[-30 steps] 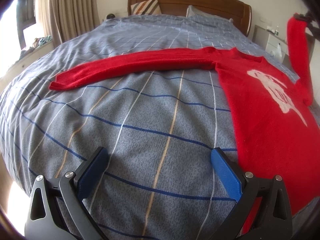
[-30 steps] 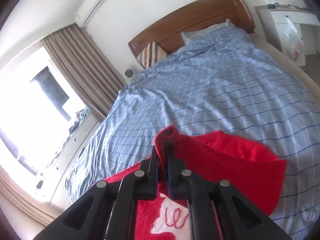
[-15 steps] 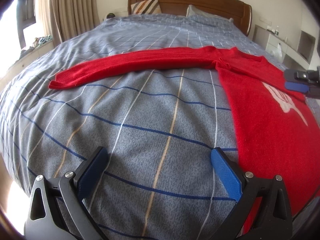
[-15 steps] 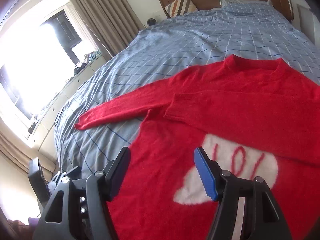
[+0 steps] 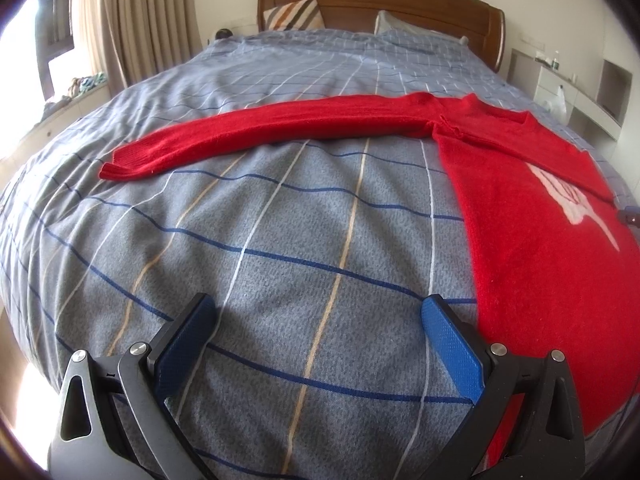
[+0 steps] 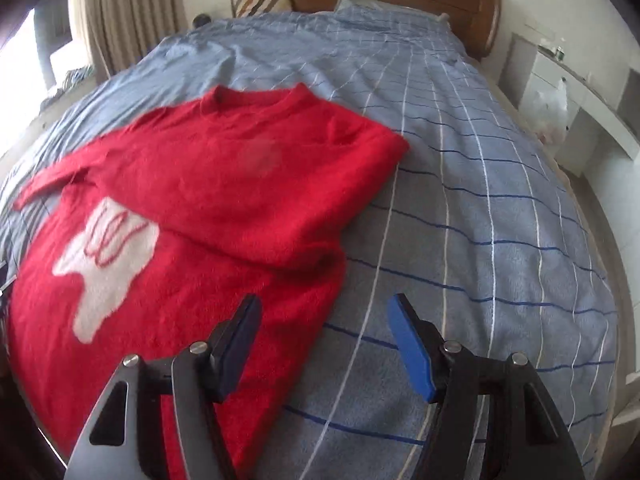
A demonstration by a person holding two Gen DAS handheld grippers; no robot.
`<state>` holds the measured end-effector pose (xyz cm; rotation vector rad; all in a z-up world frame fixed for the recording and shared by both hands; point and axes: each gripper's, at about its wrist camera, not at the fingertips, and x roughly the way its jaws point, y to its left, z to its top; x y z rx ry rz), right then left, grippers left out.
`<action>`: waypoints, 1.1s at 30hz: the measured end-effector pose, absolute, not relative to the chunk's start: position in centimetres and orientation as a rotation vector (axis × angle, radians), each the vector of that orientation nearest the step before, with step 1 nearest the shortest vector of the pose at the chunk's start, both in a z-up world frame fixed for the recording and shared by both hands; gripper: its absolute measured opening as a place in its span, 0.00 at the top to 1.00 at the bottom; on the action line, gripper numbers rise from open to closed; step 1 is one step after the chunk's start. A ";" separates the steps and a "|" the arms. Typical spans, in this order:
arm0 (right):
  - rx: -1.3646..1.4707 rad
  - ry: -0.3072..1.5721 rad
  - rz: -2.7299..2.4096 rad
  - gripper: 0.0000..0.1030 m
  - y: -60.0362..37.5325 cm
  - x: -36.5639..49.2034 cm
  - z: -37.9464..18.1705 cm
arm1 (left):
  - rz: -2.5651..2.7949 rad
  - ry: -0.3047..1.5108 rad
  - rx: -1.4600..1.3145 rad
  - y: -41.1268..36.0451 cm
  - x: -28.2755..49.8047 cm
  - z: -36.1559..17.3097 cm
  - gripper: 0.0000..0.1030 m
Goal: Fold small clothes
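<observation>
Left wrist view: left gripper (image 5: 316, 328) spread wide, empty, over the checked bedspread (image 5: 280, 220). Right gripper (image 6: 324, 332) likewise parted, empty. Red sweater (image 6: 208, 200) lies flat mid-bed, one sleeve folded across its chest, the other sleeve (image 5: 256, 132) outstretched toward the bed's left edge. Wooden headboard (image 5: 400, 4) beyond.

Left claw (image 5: 316, 344) spread wide, right claw (image 6: 326, 338) likewise

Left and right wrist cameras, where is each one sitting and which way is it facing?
Left wrist: on the open left hand-held gripper low over the blue checked bedspread, facing the wooden headboard; outstretched sleeve ahead.
Right wrist: on the open right hand-held gripper, facing the headboard, over the sweater's right edge.
Shared: red knitted sweater, bedspread, headboard.
</observation>
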<state>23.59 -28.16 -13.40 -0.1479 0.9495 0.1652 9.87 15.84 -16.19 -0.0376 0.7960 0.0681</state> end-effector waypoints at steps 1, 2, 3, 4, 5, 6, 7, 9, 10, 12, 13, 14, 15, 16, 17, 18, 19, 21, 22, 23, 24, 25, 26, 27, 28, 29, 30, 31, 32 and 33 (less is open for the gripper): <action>-0.169 0.959 0.164 0.37 -27.9 24.0 -13.9 | 0.070 0.795 -0.035 15.8 9.9 -16.2 0.00; -0.186 0.956 0.153 0.37 -27.6 24.7 -14.2 | 0.071 0.794 -0.032 15.7 9.8 -16.2 0.00; -0.200 0.932 0.125 0.38 -27.7 25.1 -14.2 | 0.071 0.793 -0.030 15.7 9.8 -16.2 0.00; -0.214 0.895 0.076 0.38 -27.8 25.5 -14.2 | 0.072 0.792 -0.028 15.7 9.7 -16.2 0.00; -0.228 0.873 0.009 0.38 -28.3 26.2 -14.3 | 0.072 0.791 -0.027 15.7 9.7 -16.2 0.00; -0.241 0.878 -0.073 0.38 -29.0 26.5 -14.9 | 0.072 0.790 -0.026 15.7 9.7 -16.2 0.00; -0.219 0.903 -0.115 0.38 -30.0 26.7 -15.6 | 0.073 0.791 -0.026 15.6 9.6 -16.2 0.00; -0.142 0.927 -0.112 0.38 -31.3 26.6 -16.4 | 0.073 0.791 -0.028 15.6 9.6 -16.2 0.00; -0.143 0.916 -0.113 0.38 -31.2 26.3 -16.2 | 0.073 0.791 -0.028 15.6 9.6 -16.2 0.00; -0.145 0.908 -0.102 0.38 -30.9 25.6 -15.7 | 0.076 0.791 -0.027 15.6 9.6 -16.2 0.00; -0.143 0.903 -0.100 0.38 -30.9 25.1 -15.3 | 0.077 0.791 -0.025 15.5 9.6 -16.2 0.00; -0.138 0.894 -0.107 0.38 -31.2 24.5 -14.8 | 0.076 0.791 -0.024 15.5 9.5 -16.2 0.00; -0.130 0.881 -0.118 0.38 -31.4 23.6 -14.3 | 0.074 0.792 -0.026 15.5 9.5 -16.2 0.00; -0.115 0.859 -0.124 0.38 -31.5 22.3 -13.7 | 0.072 0.792 -0.029 15.6 9.6 -16.2 0.00; -0.092 0.837 -0.126 0.37 -31.8 20.9 -13.2 | 0.070 0.793 -0.032 15.6 9.5 -16.1 0.00; -0.066 0.815 -0.130 0.37 -32.2 19.3 -12.7 | 0.069 0.793 -0.036 15.7 9.5 -16.1 0.00; -0.036 0.794 -0.133 0.37 -32.4 17.6 -12.3 | 0.068 0.792 -0.037 15.7 9.5 -16.1 0.00; 0.024 0.760 -0.134 0.34 -33.0 14.1 -11.9 | 0.070 0.790 -0.039 15.7 9.5 -16.2 0.00; 0.043 0.743 -0.139 0.30 -33.2 12.4 -11.9 | 0.071 0.789 -0.042 15.7 9.5 -16.2 0.00; 0.054 0.724 -0.147 0.27 -33.4 10.6 -11.9 | 0.072 0.789 -0.046 15.8 9.5 -16.2 0.00; 0.060 0.707 -0.156 0.26 -33.6 9.0 -12.0 | 0.073 0.789 -0.052 15.9 9.5 -16.2 0.00; 0.061 0.693 -0.166 0.24 -33.8 7.5 -12.2 | 0.074 0.789 -0.056 15.9 9.5 -16.2 0.00; 0.062 0.685 -0.177 0.24 -34.0 6.3 -12.4 | 0.073 0.789 -0.058 16.0 9.5 -16.2 0.00; 0.066 0.678 -0.186 0.24 -34.2 5.6 -12.7 | 0.073 0.789 -0.059 16.0 9.5 -16.2 0.00; 0.072 0.671 -0.193 0.24 -34.5 4.8 -13.0 | 0.073 0.789 -0.058 16.0 9.5 -16.2 0.00; 0.080 0.660 -0.201 0.24 -34.6 4.2 -13.3 | 0.074 0.789 -0.058 16.1 9.4 -16.2 0.00; 0.086 0.646 -0.208 0.24 -34.8 3.5 -13.6 | 0.076 0.789 -0.059 16.1 9.4 -16.2 0.00; 0.086 0.632 -0.213 0.24 -34.9 2.9 -13.9 | 0.078 0.789 -0.059 16.1 9.3 -16.2 0.00; 0.078 0.626 -0.216 0.23 -34.9 2.6 -14.3 | 0.080 0.790 -0.057 16.1 9.3 -16.3 0.00; 0.072 0.641 -0.213 0.23 -34.8 2.6 -14.7 | 0.082 0.790 -0.056 16.1 9.3 -16.3 0.00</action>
